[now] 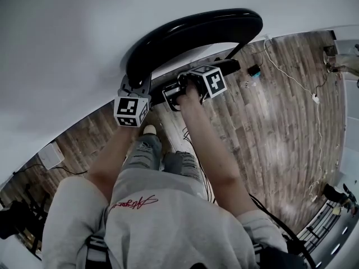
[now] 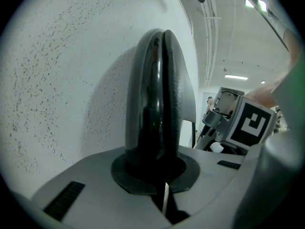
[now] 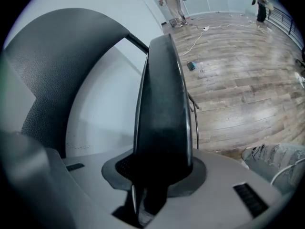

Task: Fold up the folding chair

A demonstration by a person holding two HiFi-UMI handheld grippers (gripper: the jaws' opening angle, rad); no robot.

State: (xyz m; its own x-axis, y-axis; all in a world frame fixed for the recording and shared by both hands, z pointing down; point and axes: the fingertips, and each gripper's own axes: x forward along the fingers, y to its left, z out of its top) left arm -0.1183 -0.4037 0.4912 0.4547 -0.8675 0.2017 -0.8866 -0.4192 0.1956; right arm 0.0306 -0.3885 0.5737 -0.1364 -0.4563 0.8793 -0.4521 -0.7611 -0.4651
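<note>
Left gripper (image 2: 162, 37): jaws fully together, holding nothing, aimed at the white wall (image 1: 67, 32). Folding chair (image 1: 196, 31): black, standing at that wall, just beyond both grippers. Right gripper (image 3: 164, 44): jaws apparently near together, nothing visible between them; the dark view leaves any gap uncertain.

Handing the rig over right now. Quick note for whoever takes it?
Left gripper: shut, empty, facing the white wall at the chair's left end.
Right gripper: angled down by the black folding chair. No gap and no held thing shows, so the grip is unclear.
Chair: at the wall in front of the person. It looks folded, but that is not certain.
Left to do: check that it is fully flat.
</note>
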